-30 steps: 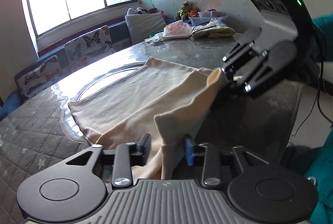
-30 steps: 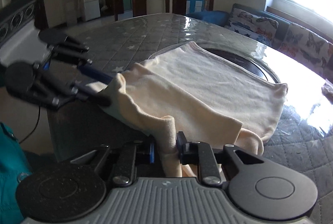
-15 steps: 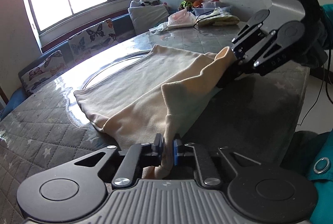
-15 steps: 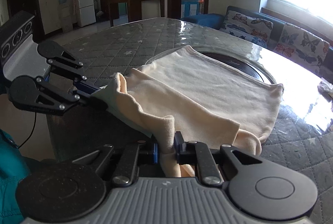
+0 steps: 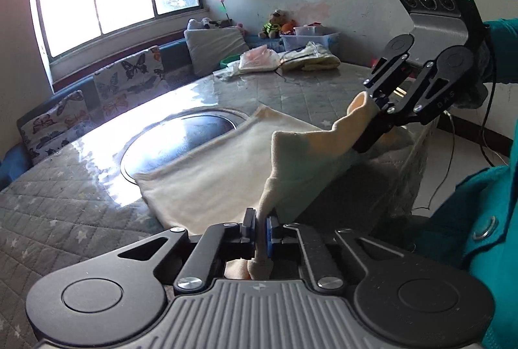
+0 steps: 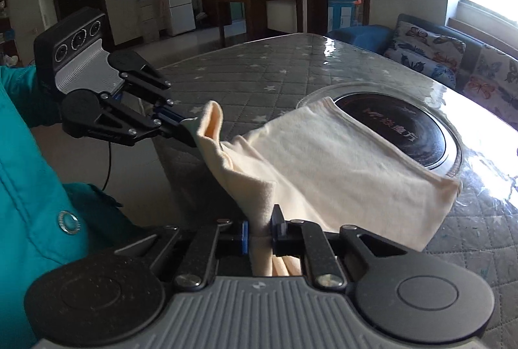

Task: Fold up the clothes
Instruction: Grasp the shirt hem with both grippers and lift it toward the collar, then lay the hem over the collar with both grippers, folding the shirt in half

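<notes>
A cream cloth garment (image 5: 223,177) lies on the quilted grey table, partly over a round black cooktop; it also shows in the right wrist view (image 6: 340,164). My left gripper (image 5: 261,230) is shut on the garment's near edge and holds it raised. My right gripper (image 6: 260,229) is shut on another part of the same edge. Each gripper shows in the other's view, the right gripper (image 5: 377,104) up at the right and the left gripper (image 6: 184,122) at the left, with the lifted edge stretched between them above the table's near edge.
A round black cooktop (image 6: 404,128) is set in the table (image 5: 64,219). Bags and folded cloth (image 5: 304,60) lie at the table's far end. A butterfly-print sofa (image 5: 106,96) stands under the window. The person's teal jacket (image 6: 35,187) is close by.
Both grippers have risen and pulled toward the table's near edge, lifting the garment's edge and dragging the cloth this way. The left gripper, open a second ago, has shut on the cloth.
</notes>
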The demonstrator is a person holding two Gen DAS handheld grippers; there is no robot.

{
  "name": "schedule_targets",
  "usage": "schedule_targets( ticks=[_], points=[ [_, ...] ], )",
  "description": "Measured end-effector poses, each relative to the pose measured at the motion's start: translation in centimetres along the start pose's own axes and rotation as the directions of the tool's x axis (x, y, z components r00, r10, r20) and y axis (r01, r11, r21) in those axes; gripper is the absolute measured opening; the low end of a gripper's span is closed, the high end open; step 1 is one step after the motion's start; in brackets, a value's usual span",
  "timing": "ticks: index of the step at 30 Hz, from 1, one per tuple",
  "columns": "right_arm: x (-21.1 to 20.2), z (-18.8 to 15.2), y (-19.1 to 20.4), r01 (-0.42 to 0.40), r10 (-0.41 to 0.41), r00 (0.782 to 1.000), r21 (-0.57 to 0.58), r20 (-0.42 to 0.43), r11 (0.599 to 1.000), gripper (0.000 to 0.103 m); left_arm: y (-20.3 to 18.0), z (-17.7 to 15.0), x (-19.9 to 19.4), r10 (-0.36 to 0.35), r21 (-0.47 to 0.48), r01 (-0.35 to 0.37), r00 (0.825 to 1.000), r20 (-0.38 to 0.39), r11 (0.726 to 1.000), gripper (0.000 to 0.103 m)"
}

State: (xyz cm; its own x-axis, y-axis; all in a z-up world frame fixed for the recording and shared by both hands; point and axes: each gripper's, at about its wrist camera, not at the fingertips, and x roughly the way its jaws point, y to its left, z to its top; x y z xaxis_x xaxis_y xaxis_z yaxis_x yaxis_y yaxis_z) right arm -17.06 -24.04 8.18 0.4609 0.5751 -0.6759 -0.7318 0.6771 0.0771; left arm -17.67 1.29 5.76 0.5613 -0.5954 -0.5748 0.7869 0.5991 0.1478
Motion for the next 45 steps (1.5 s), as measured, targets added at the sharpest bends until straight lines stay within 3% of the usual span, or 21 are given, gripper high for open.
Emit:
schedule_targets(
  ticks=[9, 15, 20, 21, 23, 24, 32, 37, 41, 43, 45],
  points=[
    [1.6, 5.1, -5.3, 0.133, -0.133, 0.989, 0.009, 0.063, 0.991, 0.011, 4.2, 4.5, 5.4, 0.144, -0.014, -0.143, 0.989, 0.026, 0.99, 0.007],
    [6.0, 7.6, -10.4, 0.205, -0.204, 0.979, 0.0, 0.015, 0.979, 0.011, 7.4, 6.2, 12.1, 0.213, -0.001, -0.213, 0.976, -0.048, 0.977, 0.007],
    [10.2, 7.8, -12.7, 0.299, -0.299, 0.954, 0.024, -0.003, 0.954, 0.011, 10.2, 6.2, 17.2, 0.24, -0.055, -0.247, 0.964, -0.111, 0.967, 0.007],
    [11.1, 7.4, -12.9, 0.319, -0.319, 0.948, 0.031, -0.002, 0.947, 0.012, 10.6, 6.1, 18.1, 0.253, -0.067, -0.263, 0.959, -0.125, 0.963, 0.007],
    [12.9, 6.6, -13.5, 0.362, -0.363, 0.932, 0.061, 0.006, 0.93, 0.025, 11.2, 5.8, 19.5, 0.272, -0.082, -0.286, 0.951, -0.147, 0.955, 0.008],
    [13.4, 6.3, -13.9, 0.372, -0.374, 0.928, 0.095, 0.004, 0.923, 0.033, 11.3, 5.7, 19.9, 0.279, -0.087, -0.294, 0.948, -0.153, 0.952, 0.011],
    [11.5, 3.0, -15.7, 0.399, -0.414, 0.91, 0.234, 0.018, 0.887, 0.034, 12.5, 5.1, 20.4, 0.303, -0.128, -0.325, 0.939, -0.164, 0.937, 0.023],
    [10.5, 0.9, -16.9, 0.461, -0.475, 0.879, 0.306, -0.032, 0.833, 0.032, 13.0, 5.0, 21.0, 0.332, -0.13, -0.357, 0.926, -0.181, 0.925, 0.028],
    [10.2, 0.8, -16.7, 0.491, -0.513, 0.858, 0.32, -0.019, 0.81, 0.032, 13.6, 5.2, 20.6, 0.376, -0.139, -0.403, 0.907, -0.189, 0.904, 0.029],
    [9.9, 1.4, -16.2, 0.504, -0.535, 0.845, 0.321, 0.01, 0.802, 0.032, 14.2, 5.3, 20.0, 0.377, -0.18, -0.41, 0.906, -0.192, 0.894, 0.029],
    [9.5, 2.3, -15.7, 0.47, -0.513, 0.857, 0.33, 0.054, 0.819, 0.032, 14.3, 5.7, 19.1, 0.36, -0.214, -0.391, 0.917, -0.17, 0.895, 0.028]
  ],
)
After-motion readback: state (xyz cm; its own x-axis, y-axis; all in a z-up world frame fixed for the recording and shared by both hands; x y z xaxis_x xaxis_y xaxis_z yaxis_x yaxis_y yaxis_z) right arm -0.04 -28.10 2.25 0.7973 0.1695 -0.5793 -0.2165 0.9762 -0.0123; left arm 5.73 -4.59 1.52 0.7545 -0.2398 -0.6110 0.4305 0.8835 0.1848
